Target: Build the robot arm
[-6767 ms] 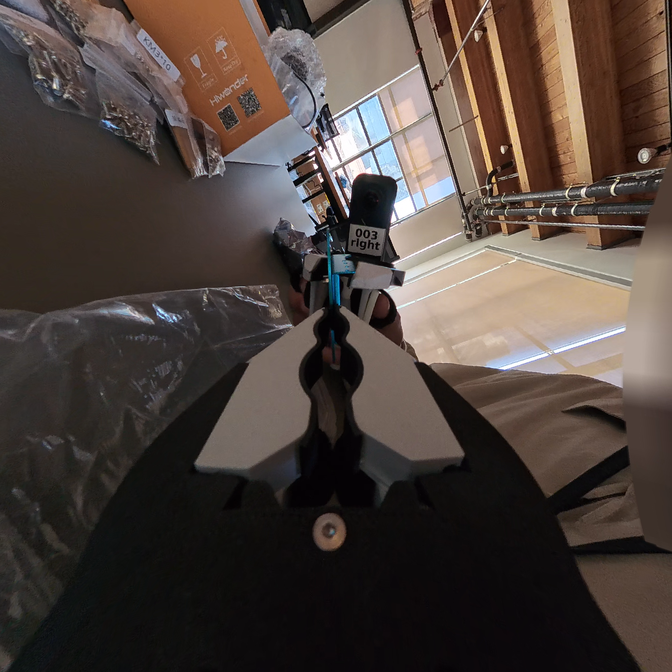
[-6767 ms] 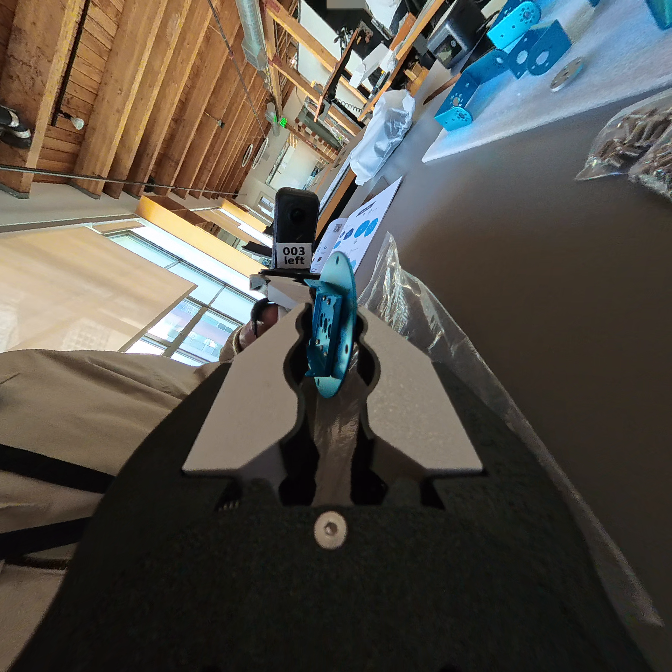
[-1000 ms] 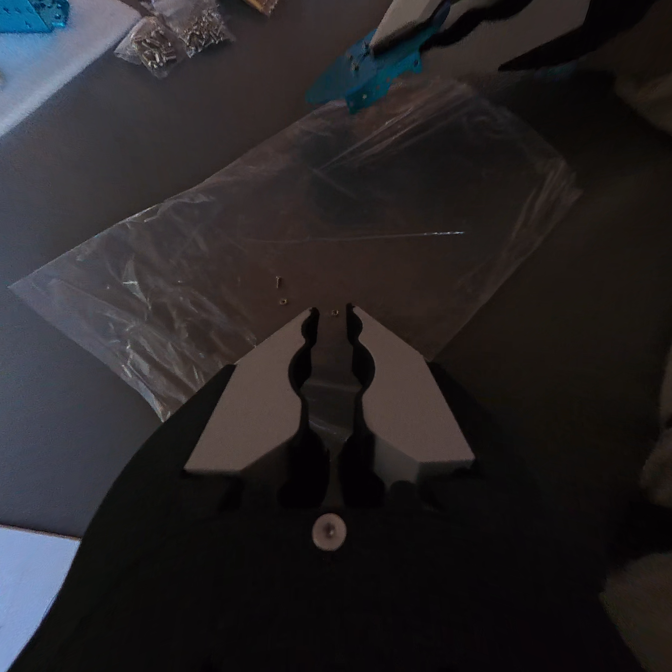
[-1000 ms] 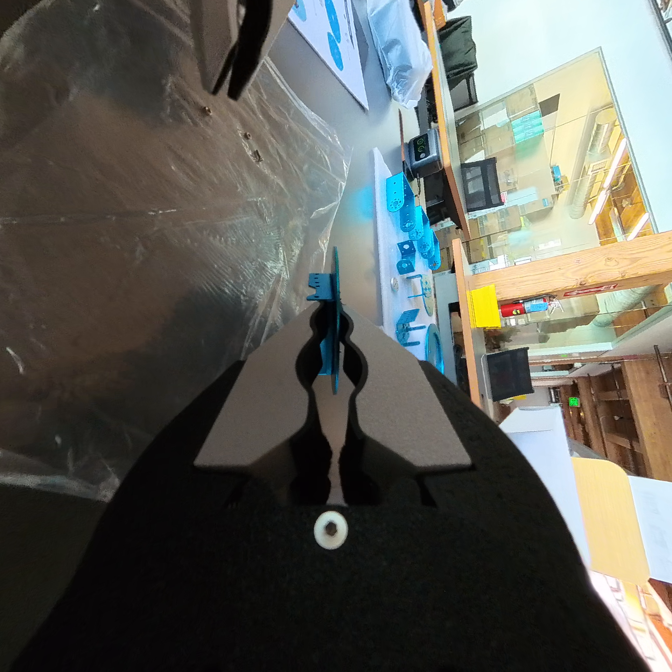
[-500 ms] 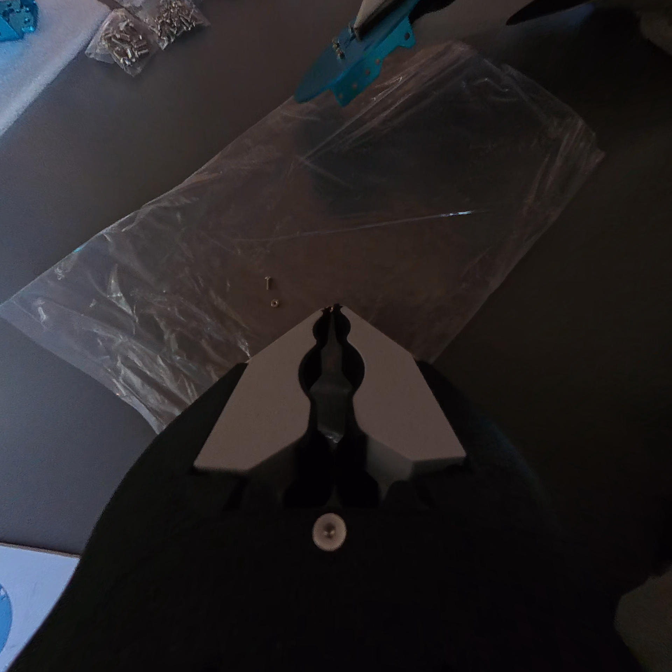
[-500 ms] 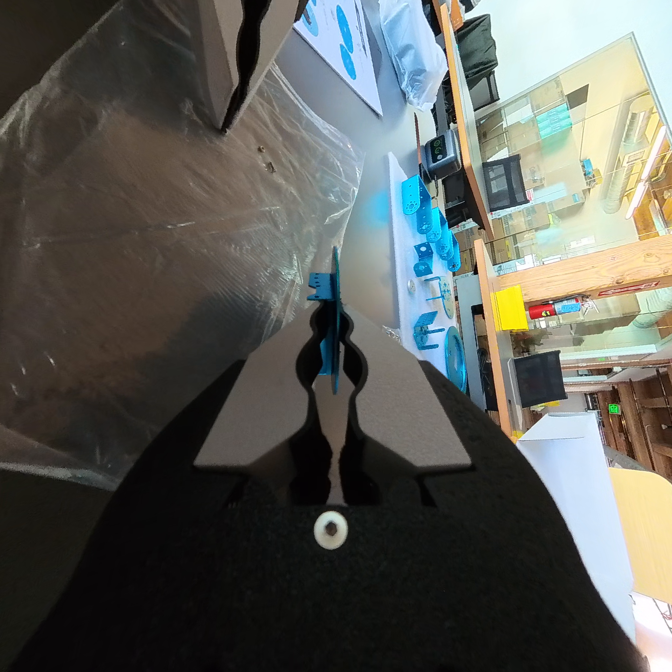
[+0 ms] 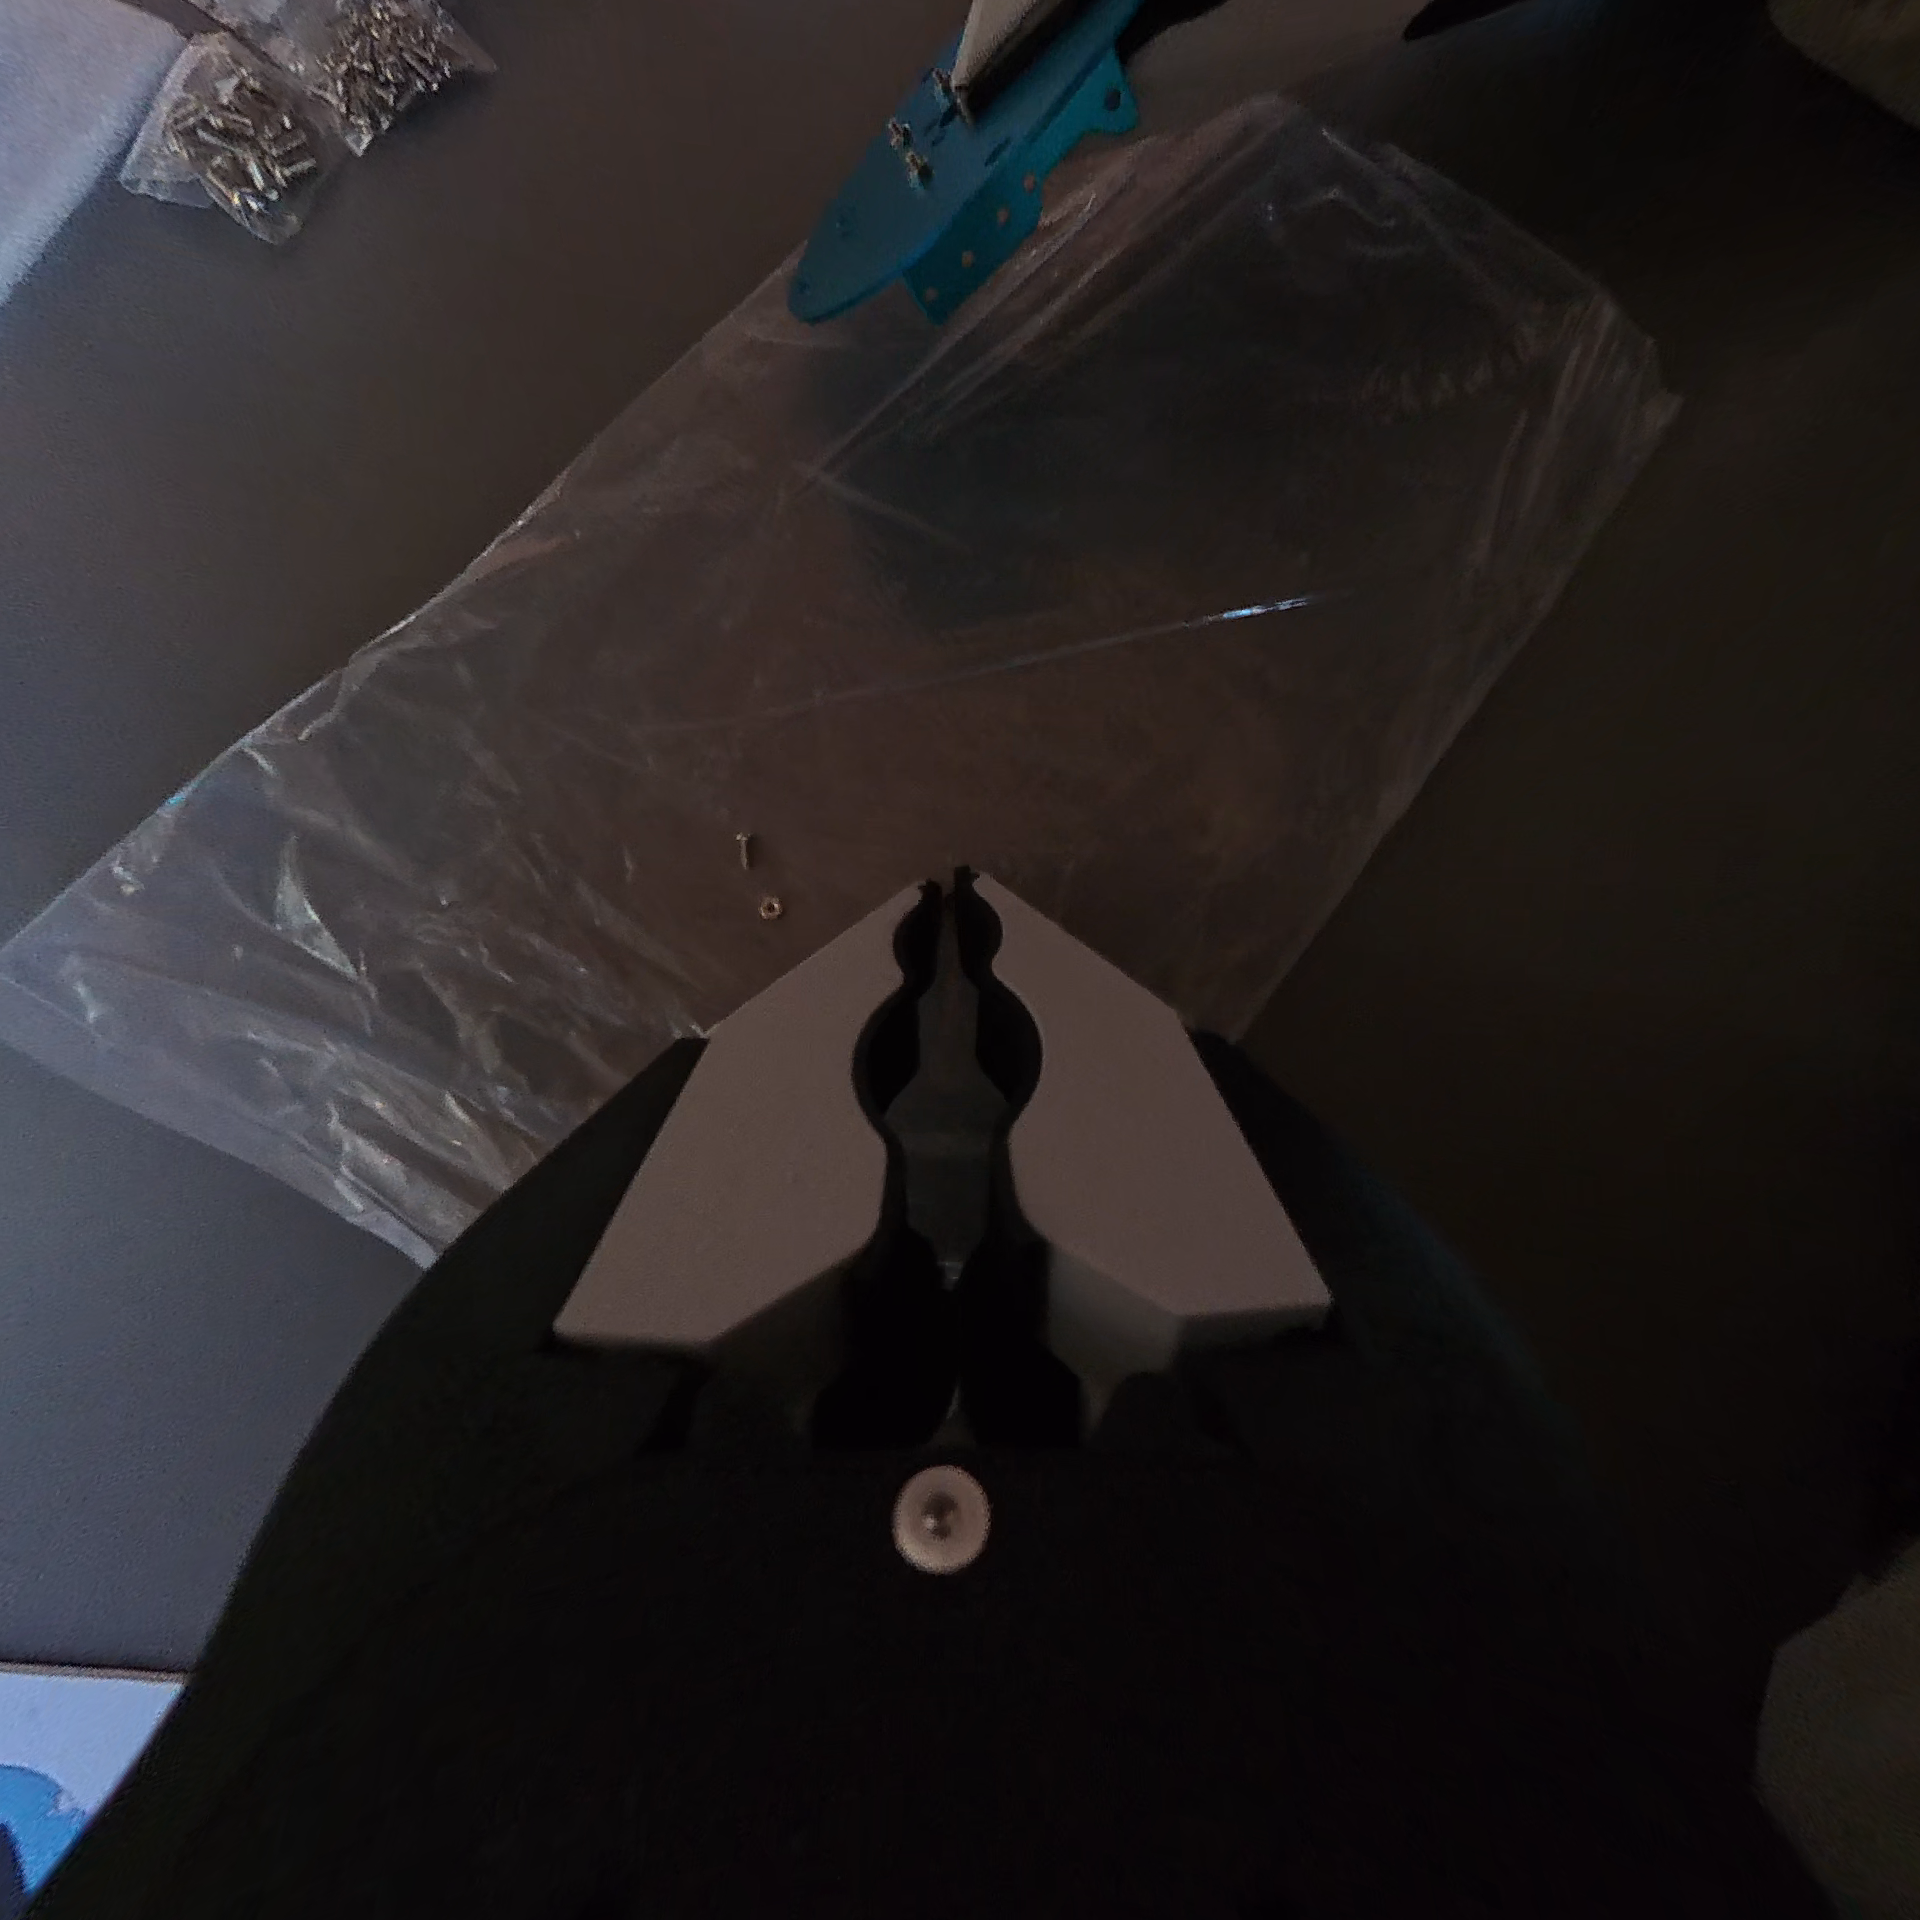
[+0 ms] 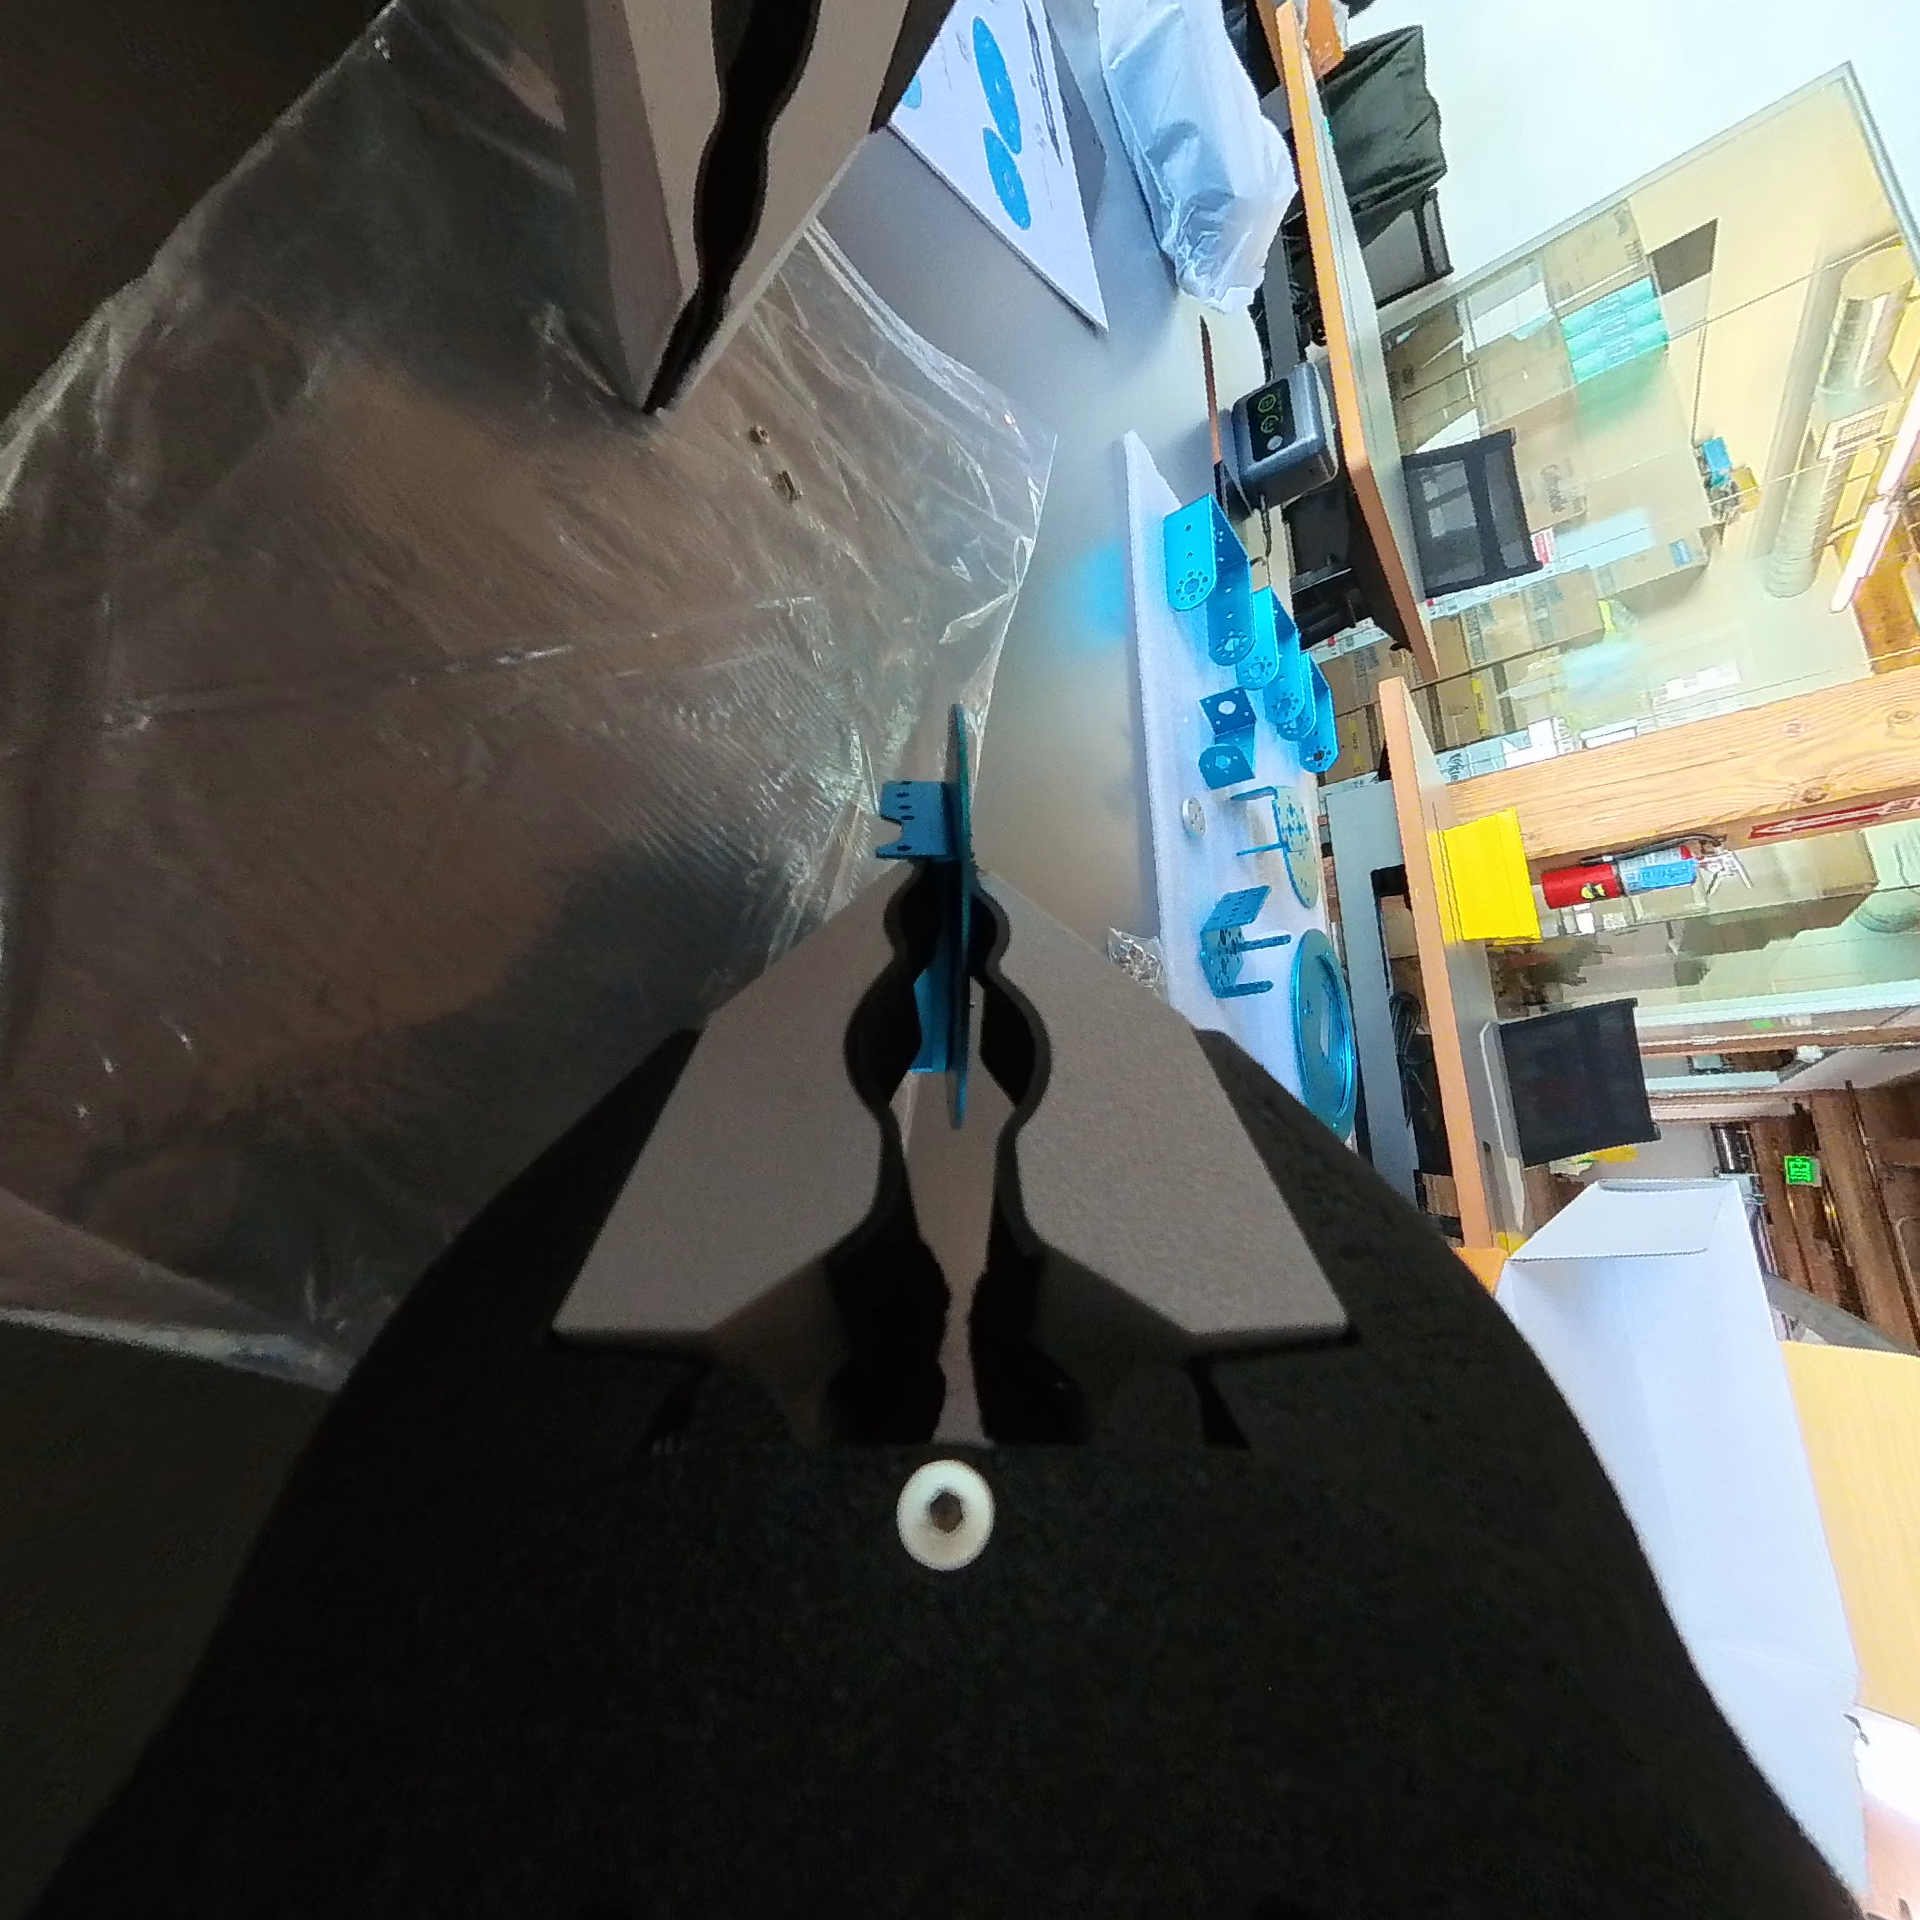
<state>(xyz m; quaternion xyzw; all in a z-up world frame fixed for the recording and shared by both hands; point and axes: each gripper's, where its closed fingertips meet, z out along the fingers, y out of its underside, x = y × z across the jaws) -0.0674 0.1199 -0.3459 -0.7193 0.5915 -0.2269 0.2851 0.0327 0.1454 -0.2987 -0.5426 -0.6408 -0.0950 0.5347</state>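
The left claw (image 7: 948,885) is pinched closed just above a clear bag (image 7: 831,644) lying flat on the dark surface (image 7: 312,395); whether it grips anything I cannot tell. A screw (image 7: 742,848) and nut (image 7: 770,909) lie just left of its tips. The right claw (image 8: 940,883) clamps a blue plate (image 8: 958,810) edge-on over the bag's far end.

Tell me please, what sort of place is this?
Probably a workshop or lab for assembling kits: blue metal brackets laid out on a white mat, bags of screws on the dark table, stacked cardboard boxes behind glass.
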